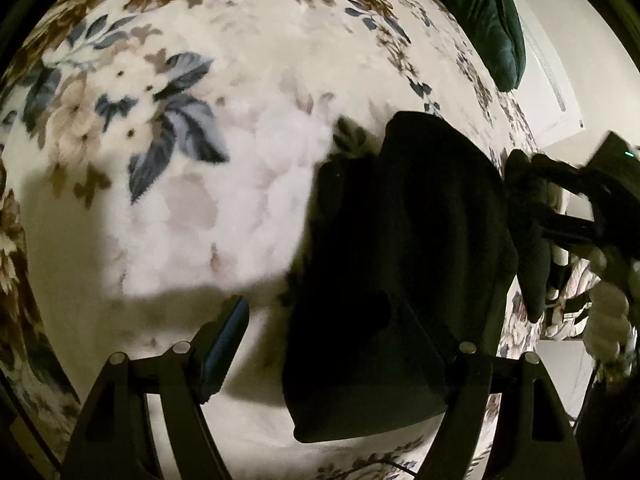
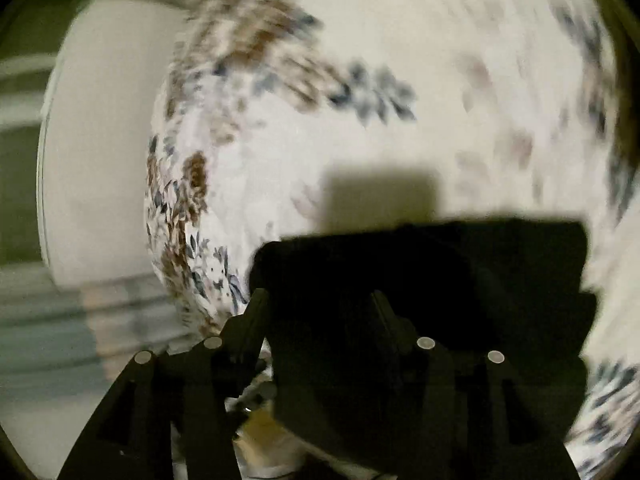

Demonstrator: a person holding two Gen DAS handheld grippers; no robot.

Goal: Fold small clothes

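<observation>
Left to right, starting at the left gripper (image 1: 328, 344): fingers (image 1: 224, 340) set wide apart, clamped on nothing. Between and past them, toward the right-hand finger, lies the dark garment (image 1: 400, 248), flat on the flowered blanket (image 1: 160, 120), already looking folded into a thick, squarish pad. Bare blanket off the left-hand finger.

Further right in that view, the right gripper (image 1: 536, 216), near the garment's right edge and blurred.

From the right gripper's own camera (image 2: 320, 320): fingers (image 2: 256, 312) partly apart, the garment (image 2: 440, 280) directly between and ahead of them, spreading past the right-hand finger. Cannot tell whether the pads press the cloth; too dark and blurred there.

Judged by its look: light, soft, limp cloth, not fragile, not slippery on the fleecy blanket, but layers likely to slide over each other and droop when lifted. Best taken at an edge or corner, pinching all layers together, one gripper at each end of the same edge, so the fold carries over evenly without bunching.
</observation>
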